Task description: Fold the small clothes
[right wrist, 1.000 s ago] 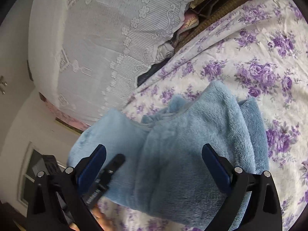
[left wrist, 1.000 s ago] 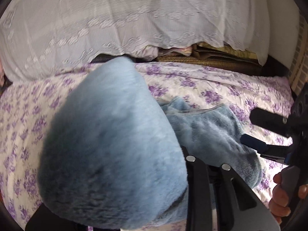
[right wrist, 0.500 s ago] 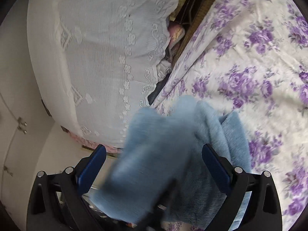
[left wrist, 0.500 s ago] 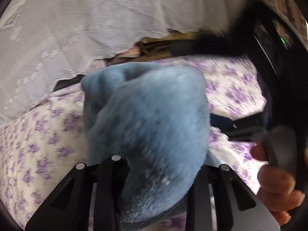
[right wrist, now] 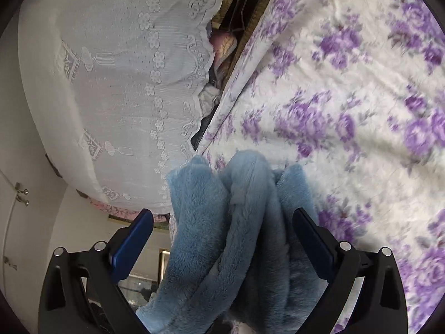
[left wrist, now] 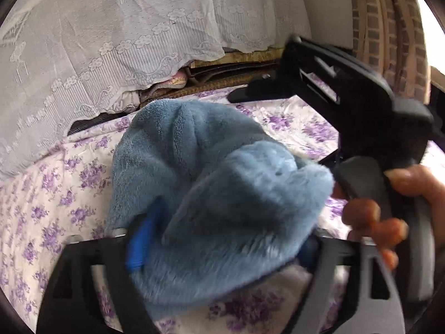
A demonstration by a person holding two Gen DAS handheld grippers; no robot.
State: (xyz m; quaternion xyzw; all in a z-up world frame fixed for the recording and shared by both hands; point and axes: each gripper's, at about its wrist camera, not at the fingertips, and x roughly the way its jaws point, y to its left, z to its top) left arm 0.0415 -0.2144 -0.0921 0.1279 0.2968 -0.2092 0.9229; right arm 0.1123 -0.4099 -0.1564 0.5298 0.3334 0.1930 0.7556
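We see first the bed [left wrist: 50, 183], which is covered with a white sheet printed with purple flowers, and behind it a large white lace cover [left wrist: 116, 41] that hangs over stacked things.

On the bed lies the blue fleece garment [left wrist: 194, 150], the one small piece of clothing that we can see. It is bunched in thick layers, with one soft fold raised up toward the left camera. We judge that the folding is somewhere in the middle: the cloth is already doubled over itself, but the layers are not flat and the edges are not aligned, so smoothing and perhaps one more fold are left. We see no finished pile of folded clothes.

The left tool [left wrist: 222, 239] has just been opening its jaws, and they stand wide now, with the raised fold between them but not pressed.

The right tool [right wrist: 222, 239] is also wide. The garment hangs in thick folds between its blue pads [right wrist: 133, 236]. The far pad lies close against the fleece, the near one stands apart, so nothing is gripped. In the left view a hand [left wrist: 389, 214] holds this tool by its handle.

We can read no brand, label or writing anywhere.
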